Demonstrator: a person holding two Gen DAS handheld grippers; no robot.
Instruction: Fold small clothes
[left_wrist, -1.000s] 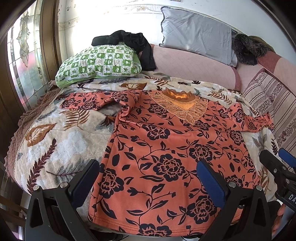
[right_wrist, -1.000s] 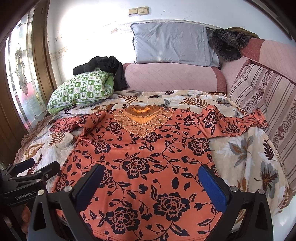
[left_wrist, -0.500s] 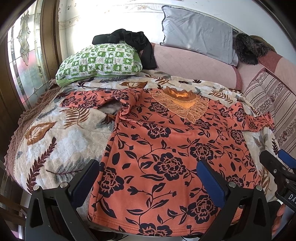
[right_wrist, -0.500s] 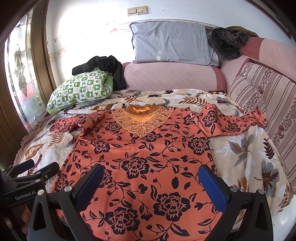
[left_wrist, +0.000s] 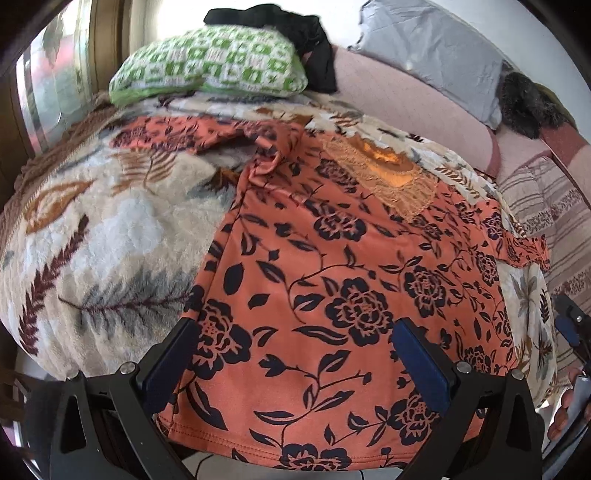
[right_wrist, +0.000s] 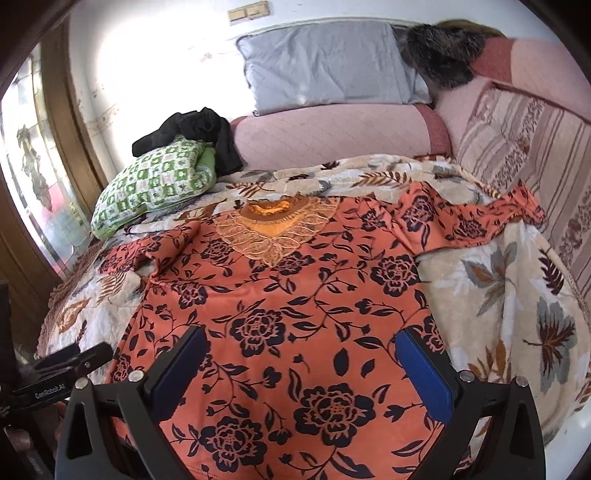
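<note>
An orange top with dark flowers (left_wrist: 343, 280) lies spread flat, front up, on a leaf-patterned blanket (left_wrist: 96, 229), its lace neckline (left_wrist: 384, 170) at the far end and both sleeves out to the sides. It also shows in the right wrist view (right_wrist: 295, 317). My left gripper (left_wrist: 295, 350) is open and empty, hovering over the hem's left part. My right gripper (right_wrist: 303, 365) is open and empty over the hem's right part. The left gripper also shows at the left edge of the right wrist view (right_wrist: 70, 363).
A green checked pillow (left_wrist: 210, 66) with a black garment (left_wrist: 295, 29) on it lies at the far left. A grey pillow (right_wrist: 328, 62) rests on a pink bolster (right_wrist: 332, 136). A striped cushion (right_wrist: 532, 147) is on the right. A wooden window frame (right_wrist: 74, 122) stands at left.
Both grippers have moved forward and closer over the top, so the garment looks larger. The jaws stay open. The top has not moved.
</note>
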